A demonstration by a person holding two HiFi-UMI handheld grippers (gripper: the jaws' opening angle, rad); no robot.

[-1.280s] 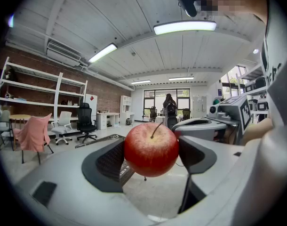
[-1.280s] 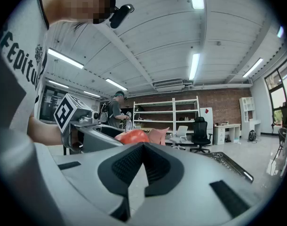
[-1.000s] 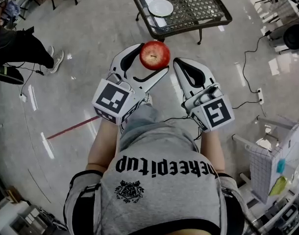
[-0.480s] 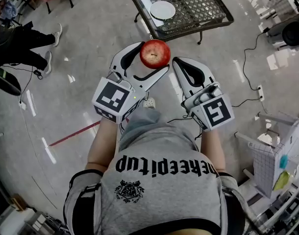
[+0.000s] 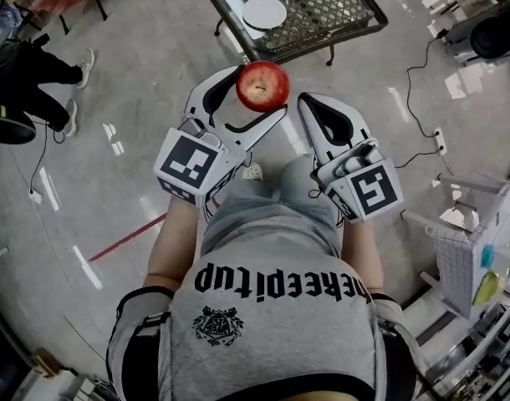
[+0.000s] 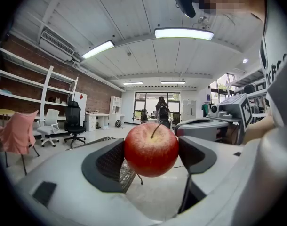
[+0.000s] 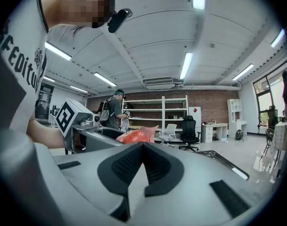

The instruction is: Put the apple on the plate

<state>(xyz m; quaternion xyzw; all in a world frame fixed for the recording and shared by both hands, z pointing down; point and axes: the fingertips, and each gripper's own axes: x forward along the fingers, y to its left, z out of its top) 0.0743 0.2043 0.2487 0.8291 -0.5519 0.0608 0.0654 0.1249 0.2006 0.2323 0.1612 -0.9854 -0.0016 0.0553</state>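
The left gripper (image 5: 257,95) was clamped on the round red apple (image 5: 262,85), its two jaws pressing the fruit from either side. In the left gripper view the dark ribbed pads (image 6: 109,163) hugged the apple's flanks and the stem pointed up. The apple hung in the air over the shiny grey floor (image 5: 146,90), just short of the near edge of the black metal mesh table (image 5: 334,11).

On that table sat the small round white plate (image 5: 264,12), with nothing on it, well apart from the apple.

The right gripper (image 5: 320,107) was just beside the left one, at much the same height. Its jaws were pressed together with nothing between them, as the right gripper view showed plainly. At the far left of the head view another person in dark trousers (image 5: 33,69) stood on the floor.
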